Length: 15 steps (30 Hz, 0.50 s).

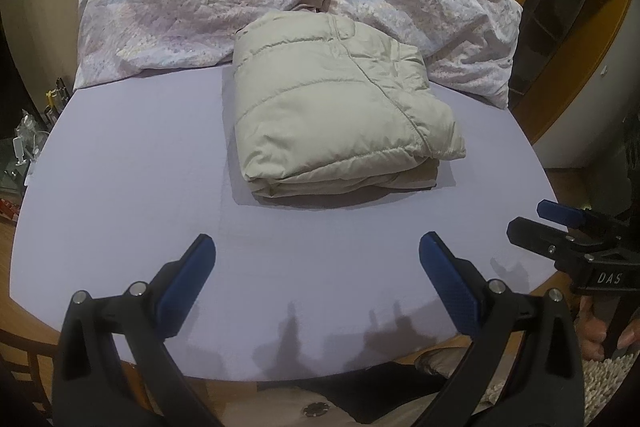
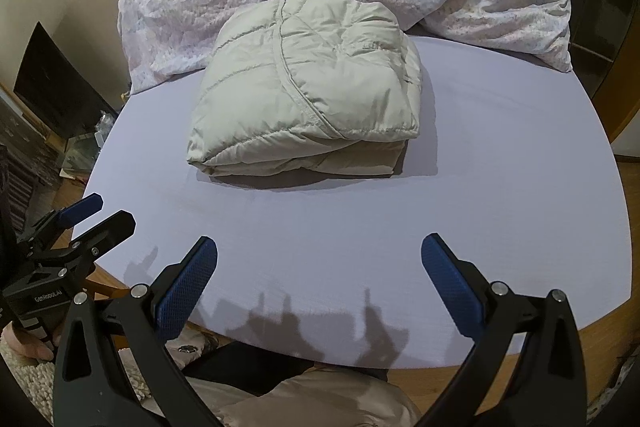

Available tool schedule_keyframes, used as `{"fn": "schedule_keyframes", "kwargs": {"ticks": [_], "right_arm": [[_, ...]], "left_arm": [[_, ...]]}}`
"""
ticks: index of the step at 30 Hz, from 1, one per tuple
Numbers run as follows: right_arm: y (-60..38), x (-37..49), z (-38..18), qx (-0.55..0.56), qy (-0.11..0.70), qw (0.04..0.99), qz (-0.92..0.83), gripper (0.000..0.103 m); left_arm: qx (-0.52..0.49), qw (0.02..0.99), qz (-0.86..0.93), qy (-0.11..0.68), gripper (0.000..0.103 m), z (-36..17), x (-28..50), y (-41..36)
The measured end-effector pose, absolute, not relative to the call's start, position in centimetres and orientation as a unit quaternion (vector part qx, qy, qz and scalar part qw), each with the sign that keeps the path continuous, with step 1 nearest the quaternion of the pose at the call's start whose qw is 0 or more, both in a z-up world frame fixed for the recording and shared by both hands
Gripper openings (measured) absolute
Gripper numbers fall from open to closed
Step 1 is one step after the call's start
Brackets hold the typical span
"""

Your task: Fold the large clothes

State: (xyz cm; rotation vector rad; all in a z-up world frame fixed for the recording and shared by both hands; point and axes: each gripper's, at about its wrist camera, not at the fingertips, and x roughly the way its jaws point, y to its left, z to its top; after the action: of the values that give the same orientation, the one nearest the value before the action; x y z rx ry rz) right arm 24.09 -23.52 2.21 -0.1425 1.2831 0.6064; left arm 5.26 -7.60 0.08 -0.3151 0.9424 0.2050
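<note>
- Left gripper [image 1: 316, 247] and right gripper [image 2: 319, 247] hover nearest, fingers spread and empty, over the lavender surface [image 1: 120, 207].
- Folded beige puffer jacket [image 1: 340, 107] lies ahead, mid-surface, apart from both, roughly equidistant.
- Floral duvet [image 1: 180, 7] is heaped behind it.

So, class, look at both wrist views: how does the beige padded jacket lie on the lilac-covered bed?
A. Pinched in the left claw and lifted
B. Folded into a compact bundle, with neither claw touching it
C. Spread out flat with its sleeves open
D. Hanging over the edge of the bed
B: the beige padded jacket sits folded in stacked layers on the lilac sheet, while the left claw and right claw stand open short of it.
</note>
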Motion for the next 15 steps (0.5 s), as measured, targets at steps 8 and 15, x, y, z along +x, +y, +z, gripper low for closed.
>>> {"fn": "schedule_keyframes", "kwargs": {"ticks": [8, 15], "right_arm": [[-23.63, 24.21, 1.79, -0.060, 0.595, 0.752, 0.276, 0.102], [-23.46, 24.17, 1.64, -0.061, 0.596, 0.750, 0.280, 0.102]], "left_arm": [[-0.148, 0.875, 0.096, 0.450, 0.101, 0.06, 5.23, -7.78], [-0.148, 0.875, 0.097, 0.451, 0.101, 0.05, 5.33, -7.79]]}}
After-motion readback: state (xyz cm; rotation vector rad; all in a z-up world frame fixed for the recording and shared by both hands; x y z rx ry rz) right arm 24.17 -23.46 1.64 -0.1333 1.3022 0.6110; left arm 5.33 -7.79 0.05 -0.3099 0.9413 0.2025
